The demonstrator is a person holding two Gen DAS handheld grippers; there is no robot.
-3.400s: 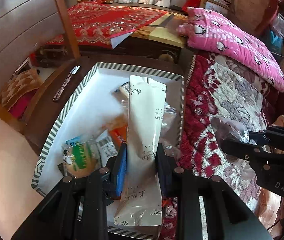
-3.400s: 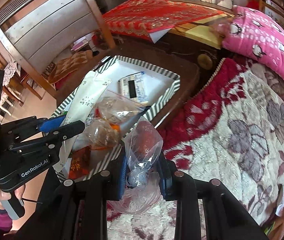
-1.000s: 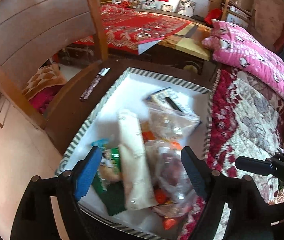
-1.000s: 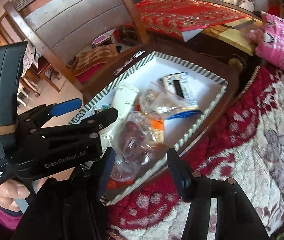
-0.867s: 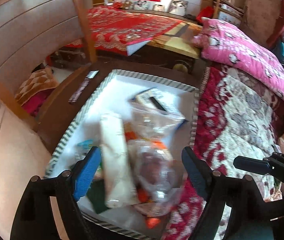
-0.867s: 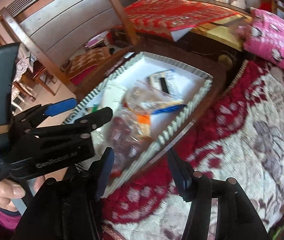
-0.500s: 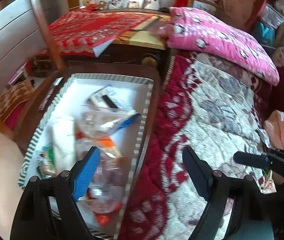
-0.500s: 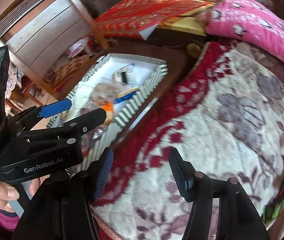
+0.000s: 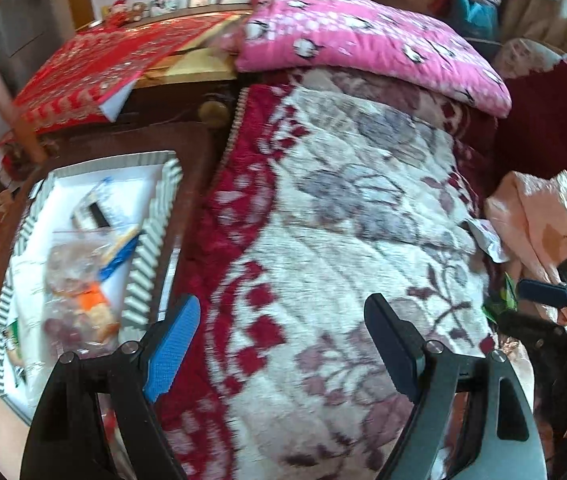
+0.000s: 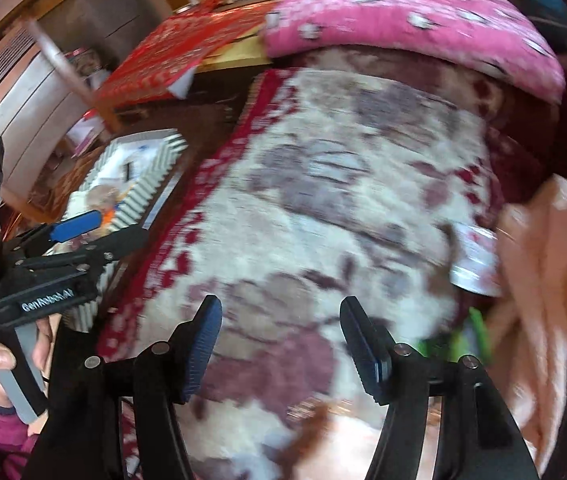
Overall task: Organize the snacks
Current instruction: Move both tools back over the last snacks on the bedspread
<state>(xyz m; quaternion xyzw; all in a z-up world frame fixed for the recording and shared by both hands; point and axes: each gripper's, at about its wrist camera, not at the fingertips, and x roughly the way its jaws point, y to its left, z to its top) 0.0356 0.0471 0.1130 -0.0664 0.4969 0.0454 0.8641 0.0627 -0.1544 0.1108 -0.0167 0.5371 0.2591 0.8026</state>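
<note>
Beside the striped tray [image 9: 151, 240], floral blanket [image 9: 343, 220].

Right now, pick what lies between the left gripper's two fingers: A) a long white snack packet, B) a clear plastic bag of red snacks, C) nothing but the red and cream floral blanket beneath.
C: the left gripper stands open and empty over the red and cream floral blanket; the snacks lie in the striped-rim white tray.
</note>
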